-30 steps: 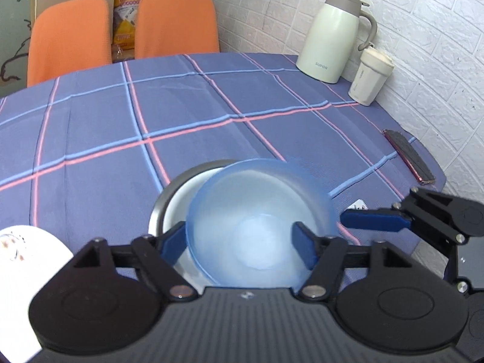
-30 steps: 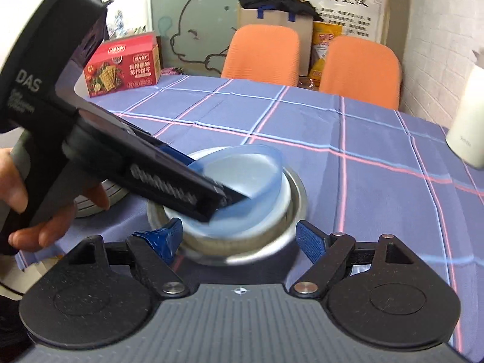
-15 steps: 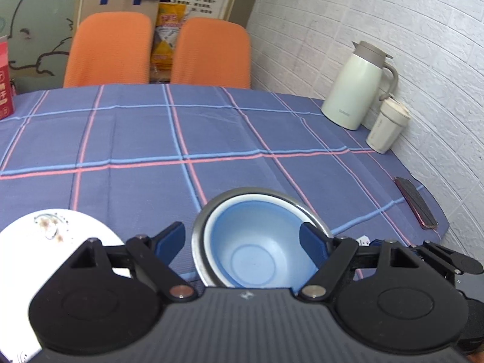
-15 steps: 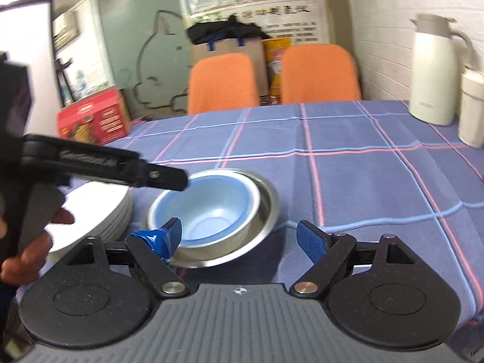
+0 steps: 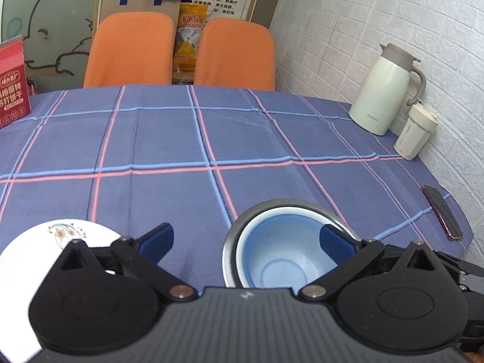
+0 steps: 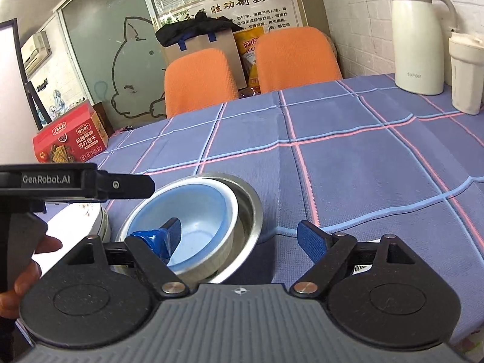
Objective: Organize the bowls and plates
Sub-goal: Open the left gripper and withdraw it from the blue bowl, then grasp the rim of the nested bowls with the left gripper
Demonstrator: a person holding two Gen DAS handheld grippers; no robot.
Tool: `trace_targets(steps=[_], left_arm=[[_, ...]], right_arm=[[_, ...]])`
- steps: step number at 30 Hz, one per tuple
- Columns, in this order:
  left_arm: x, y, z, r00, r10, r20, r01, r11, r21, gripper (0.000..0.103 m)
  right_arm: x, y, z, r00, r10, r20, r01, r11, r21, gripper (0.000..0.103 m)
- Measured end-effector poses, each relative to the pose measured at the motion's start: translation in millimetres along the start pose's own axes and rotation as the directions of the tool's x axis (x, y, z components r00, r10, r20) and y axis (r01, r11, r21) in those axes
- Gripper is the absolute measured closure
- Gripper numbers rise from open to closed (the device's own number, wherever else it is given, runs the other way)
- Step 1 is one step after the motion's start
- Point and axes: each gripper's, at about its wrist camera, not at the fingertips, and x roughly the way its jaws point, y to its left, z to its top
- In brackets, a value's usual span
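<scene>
Where chairs (image 5: 181, 51) stand, plaid tablecloth (image 5: 169, 139)

Blue bowl (image 5: 273, 251) released into steel bowl (image 5: 338, 214), left hand-held gripper (image 5: 246, 239) opened, drawn back

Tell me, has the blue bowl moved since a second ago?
Yes. The blue bowl went down from between the left tongs into the steel bowl on the tablecloth.

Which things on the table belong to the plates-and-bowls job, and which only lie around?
Job: blue bowl, metal bowl around it, white plates.

Lying about: thermos jug, cream tumbler, red cracker box, phone.
</scene>
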Motion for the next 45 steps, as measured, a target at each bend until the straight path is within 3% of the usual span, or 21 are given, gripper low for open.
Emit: trace_targets(steps=[6,12,23,27,30,35,39,45], left_arm=[[12,8,3,0.999,-0.002,-0.043,0.002,1.0,-0.001,0.001],[28,13,10,0.986,-0.093,-0.135,0.094,0.996,0.007,0.001],[50,2,-1,0.98,-0.091,-0.178,0.104,0.993,0.064,0.001],[51,3,-3,0.981,-0.086,-0.175,0.1,0.992,0.072,0.001],[53,1,-4,0.981,-0.075,-0.177,0.091,0.992,0.084,0.001],[54,-2,-4,0.978,-0.076,-0.194,0.096,0.991,0.092,0.001],[55,-2,-4,0.977,-0.081,-0.199,0.099,0.992,0.083,0.001],[61,-8,-7,0.98,-0.015,-0.198,0.04,0.992,0.124,0.003]], right_arm=[[17,0,5,0.998,-0.014,-0.054,0.014,1.0,0.005,0.032],[32,4,5,0.993,-0.026,-0.112,0.023,0.999,-0.033,0.032],[41,15,0,0.991,-0.062,-0.115,0.054,0.996,-0.07,0.031],[42,26,-10,0.992,-0.103,-0.076,0.092,0.985,-0.144,0.029],[40,26,-14,0.993,-0.108,-0.044,0.102,0.986,-0.128,0.029],[45,28,1,0.986,-0.127,-0.112,0.115,0.988,-0.107,0.029],[42,23,1,0.99,-0.075,-0.118,0.072,0.997,-0.033,0.029],[43,27,-3,0.993,-0.053,-0.11,0.048,0.998,-0.051,0.028]])
